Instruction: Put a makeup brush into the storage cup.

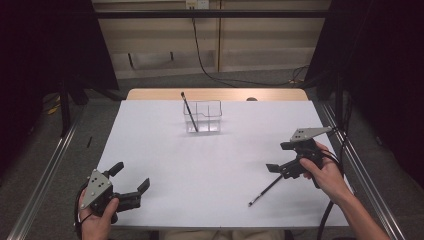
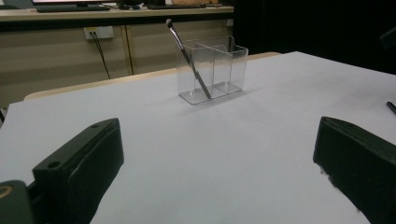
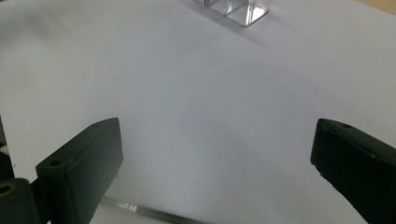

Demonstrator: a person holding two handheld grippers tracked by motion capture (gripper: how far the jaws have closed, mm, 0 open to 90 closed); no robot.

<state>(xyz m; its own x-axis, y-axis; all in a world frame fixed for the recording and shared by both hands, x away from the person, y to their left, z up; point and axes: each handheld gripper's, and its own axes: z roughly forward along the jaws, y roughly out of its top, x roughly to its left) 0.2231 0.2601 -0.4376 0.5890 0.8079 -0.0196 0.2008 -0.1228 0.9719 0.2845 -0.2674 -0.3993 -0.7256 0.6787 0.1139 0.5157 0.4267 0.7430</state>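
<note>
While one brush (image 1: 266, 190) lies on the tabletop (image 1: 210, 160), we hold our right tool (image 1: 278, 157) and left tool (image 1: 131, 177) released.

L gripper (image 1: 131, 177) & R gripper (image 1: 281, 156) both low, jaws wide apart, empty.

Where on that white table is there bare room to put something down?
The wide middle, between the clear organizer and the two grippers, is bare. So is the far left. It is tighter near the right gripper, where a brush lies on the table.
</note>
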